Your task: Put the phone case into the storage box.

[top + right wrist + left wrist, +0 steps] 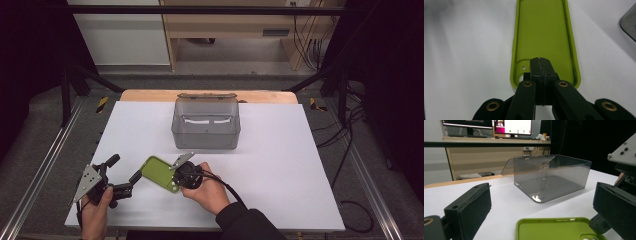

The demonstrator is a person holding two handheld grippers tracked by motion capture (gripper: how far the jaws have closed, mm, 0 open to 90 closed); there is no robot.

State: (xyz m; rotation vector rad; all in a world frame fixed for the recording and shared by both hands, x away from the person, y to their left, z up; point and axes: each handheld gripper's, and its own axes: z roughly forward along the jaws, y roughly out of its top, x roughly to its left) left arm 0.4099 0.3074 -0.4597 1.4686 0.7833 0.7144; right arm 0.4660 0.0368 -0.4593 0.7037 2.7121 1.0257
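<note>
Right gripper (541, 65) clamped shut over near end of green phone case (543, 37); left gripper (121, 175) held released, left of case.

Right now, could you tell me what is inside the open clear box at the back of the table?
The clear box looks empty; its bare floor shows through the walls. The hinged lid leans open behind.

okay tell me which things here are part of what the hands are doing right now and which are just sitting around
In the job:
- green phone case, lying open side up on the table
- right gripper, jaws closed at the case's camera end
- left gripper, jaws open beside the case

Just around:
- clear grey box, lid open
- monitors on the far desk
- white table
</note>
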